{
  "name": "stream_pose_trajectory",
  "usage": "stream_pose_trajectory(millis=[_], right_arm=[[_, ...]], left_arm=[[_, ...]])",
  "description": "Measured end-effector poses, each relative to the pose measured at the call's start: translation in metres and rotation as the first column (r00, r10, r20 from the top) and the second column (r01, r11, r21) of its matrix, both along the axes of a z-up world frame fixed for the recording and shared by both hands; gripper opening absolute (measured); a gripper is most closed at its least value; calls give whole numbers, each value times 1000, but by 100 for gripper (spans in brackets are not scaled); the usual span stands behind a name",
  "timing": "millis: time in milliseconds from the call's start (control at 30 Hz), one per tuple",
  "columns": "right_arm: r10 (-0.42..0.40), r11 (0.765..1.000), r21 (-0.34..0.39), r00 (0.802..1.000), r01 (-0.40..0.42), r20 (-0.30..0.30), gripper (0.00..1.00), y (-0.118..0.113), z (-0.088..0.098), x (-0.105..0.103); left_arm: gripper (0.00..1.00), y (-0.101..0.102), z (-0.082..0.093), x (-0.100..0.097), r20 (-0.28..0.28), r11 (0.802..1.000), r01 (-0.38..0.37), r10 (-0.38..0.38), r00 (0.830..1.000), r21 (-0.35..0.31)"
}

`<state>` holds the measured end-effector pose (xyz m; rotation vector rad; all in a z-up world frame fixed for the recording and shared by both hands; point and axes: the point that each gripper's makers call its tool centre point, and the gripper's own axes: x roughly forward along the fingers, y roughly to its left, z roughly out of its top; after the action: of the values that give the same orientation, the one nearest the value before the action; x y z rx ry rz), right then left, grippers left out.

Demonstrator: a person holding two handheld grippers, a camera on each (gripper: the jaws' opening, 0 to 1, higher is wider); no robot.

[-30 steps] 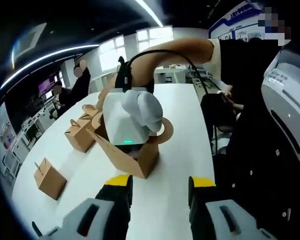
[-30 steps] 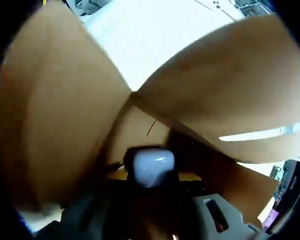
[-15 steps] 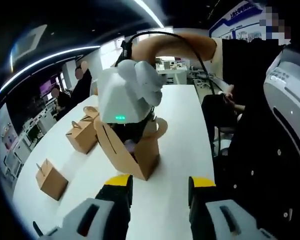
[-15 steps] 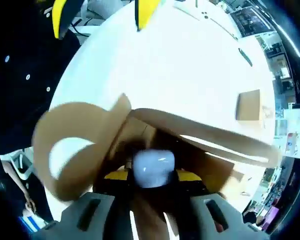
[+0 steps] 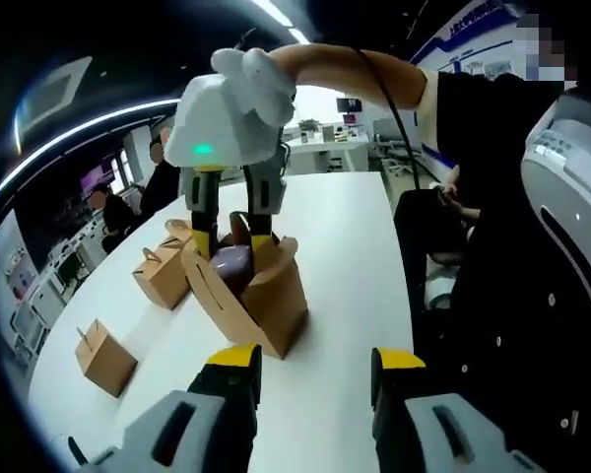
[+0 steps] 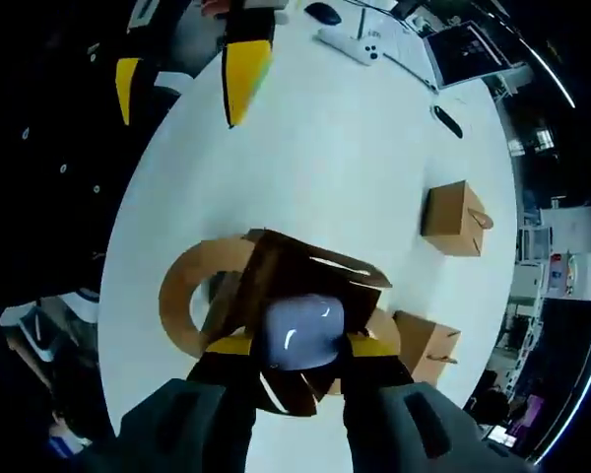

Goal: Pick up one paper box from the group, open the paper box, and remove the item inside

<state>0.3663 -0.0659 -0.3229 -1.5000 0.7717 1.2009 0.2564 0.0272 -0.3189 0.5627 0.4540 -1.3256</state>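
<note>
In the left gripper view, the left gripper (image 5: 310, 379) sits low over the white table (image 5: 350, 256), its two yellow-tipped jaws spread apart with nothing between them. Far to its left lies a small closed box (image 5: 102, 357), and farther up on that side a second closed box (image 5: 162, 275) with a handle. Straight ahead of the jaws, a little apart from them, stands the open box (image 5: 261, 301), its flaps and looped handle spread wide. The right gripper (image 5: 227, 258) comes down into it from above, held by a white-gloved hand (image 5: 261, 84); its jaws are closed on a pale purple item (image 5: 232, 264) at the level of the box's rim. To the right sits a person in dark clothes (image 5: 507, 296).

In the right gripper view, the item (image 6: 297, 332) is pinched between the jaw tips of the right gripper (image 6: 295, 347), with the open box (image 6: 276, 296) directly behind it. Beyond, at upper left, the left gripper (image 6: 187, 74) points in with jaws apart. To the right lie the two closed boxes (image 6: 455, 219) (image 6: 426, 345).
</note>
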Motion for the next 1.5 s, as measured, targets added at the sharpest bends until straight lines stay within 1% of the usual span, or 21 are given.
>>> stream_pose_trajectory(millis=[100, 167, 233, 433, 533, 633, 767, 900, 967, 1100, 1167, 1267, 1333, 1367, 1433, 1500], right_arm=[[-2, 1000, 14, 1000, 2, 19, 33, 2, 14, -1], [-8, 1000, 16, 1000, 8, 17, 33, 2, 19, -3], [-2, 999, 35, 999, 1, 36, 33, 3, 31, -4], [-14, 997, 78, 997, 8, 70, 33, -3, 55, -12], [-28, 992, 125, 996, 18, 80, 33, -7, 67, -20], [-43, 988, 153, 995, 30, 89, 33, -16, 73, -29], [-70, 985, 164, 993, 54, 93, 33, -33, 72, -41], [-97, 981, 173, 992, 82, 84, 33, -50, 64, -53], [-109, 981, 171, 991, 95, 75, 33, -60, 55, -61], [-124, 978, 177, 991, 114, 45, 33, -69, 34, -73], [-129, 975, 183, 991, 124, 19, 33, -72, 19, -79], [-132, 975, 181, 991, 128, 13, 33, -78, -1, -80], [-138, 975, 176, 990, 136, -3, 33, -82, -14, -82], [-145, 974, 174, 989, 145, -15, 33, -85, -25, -83], [-152, 974, 167, 988, 156, -35, 33, -90, -41, -84], [-163, 973, 160, 986, 168, -44, 33, -95, -57, -83]], left_arm=[[46, 0, 3, -2, 8, 1000, -1, 1, 1000, 0], [46, 0, 4, -3, 10, 1000, -2, 2, 1000, -1], [46, 0, 5, -4, 16, 1000, -4, 4, 1000, -1], [45, 2, 8, -5, 27, 1000, -22, 22, 999, -16], [45, 2, 8, -6, 20, 999, -35, 35, 999, -32], [45, 2, 5, -8, 16, 998, -45, 45, 999, -38], [45, 2, 3, -10, 15, 997, -60, 60, 998, -42], [45, 2, 2, -11, 15, 996, -72, 73, 997, -43], [45, 0, 2, -13, 11, 996, -74, 74, 997, -47], [45, -3, -1, -17, 6, 996, -72, 73, 997, -50], [45, -4, -2, -19, 0, 996, -72, 72, 997, -52], [45, -5, -5, -22, -8, 996, -71, 70, 997, -56], [45, -5, -6, -24, -16, 995, -76, 75, 997, -64], [45, -5, -6, -24, -18, 995, -78, 77, 997, -66], [45, -4, -7, -26, -26, 993, -84, 82, 996, -78], [45, -3, -9, -25, -30, 992, -92, 90, 995, -82]])
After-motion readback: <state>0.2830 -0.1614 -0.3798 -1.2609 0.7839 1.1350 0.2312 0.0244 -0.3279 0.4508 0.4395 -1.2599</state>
